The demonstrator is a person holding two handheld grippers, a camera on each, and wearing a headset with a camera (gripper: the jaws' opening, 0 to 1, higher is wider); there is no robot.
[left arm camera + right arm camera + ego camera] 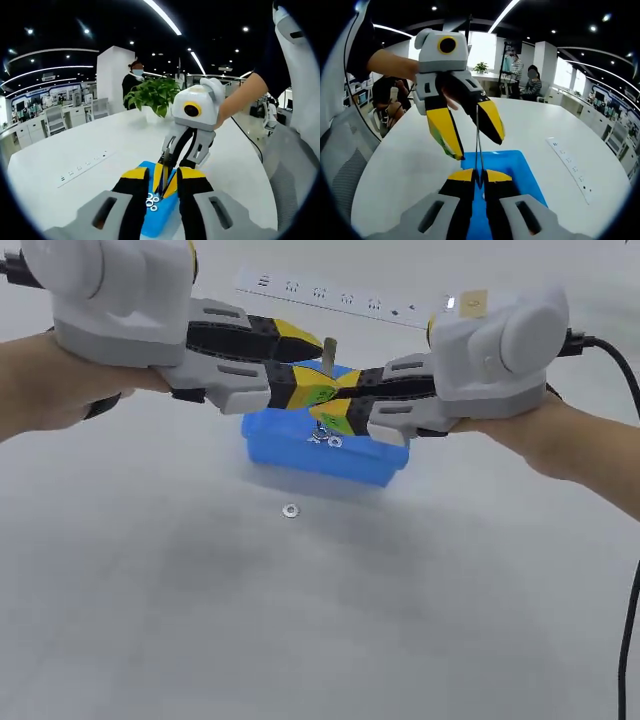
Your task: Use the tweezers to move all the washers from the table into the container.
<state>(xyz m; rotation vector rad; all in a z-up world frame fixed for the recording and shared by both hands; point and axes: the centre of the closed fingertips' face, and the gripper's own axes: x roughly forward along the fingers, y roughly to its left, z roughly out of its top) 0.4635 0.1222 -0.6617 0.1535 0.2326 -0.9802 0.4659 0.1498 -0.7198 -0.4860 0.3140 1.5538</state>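
A blue container (300, 462) sits mid-table with several washers (326, 440) inside it. One washer (290, 511) lies on the table just in front of it. My right gripper (336, 403) is shut on the tweezers (477, 132), which stand upright over the container, their top end poking up (328, 350). My left gripper (322, 370) faces it with jaws open on either side of the tweezers. In the left gripper view the tweezers (165, 167) run between my own jaws (164, 176) above the washers (151, 201). In the right gripper view my own jaws (479, 176) pinch the tweezers, which also pass between the left gripper's (477, 147) jaws.
A white power strip (330, 295) lies behind the container. A black cable (630, 390) trails from the right gripper. A potted plant (155, 95) stands at the table's far end, and people are in the background. Bare white tabletop (300, 620) stretches in front.
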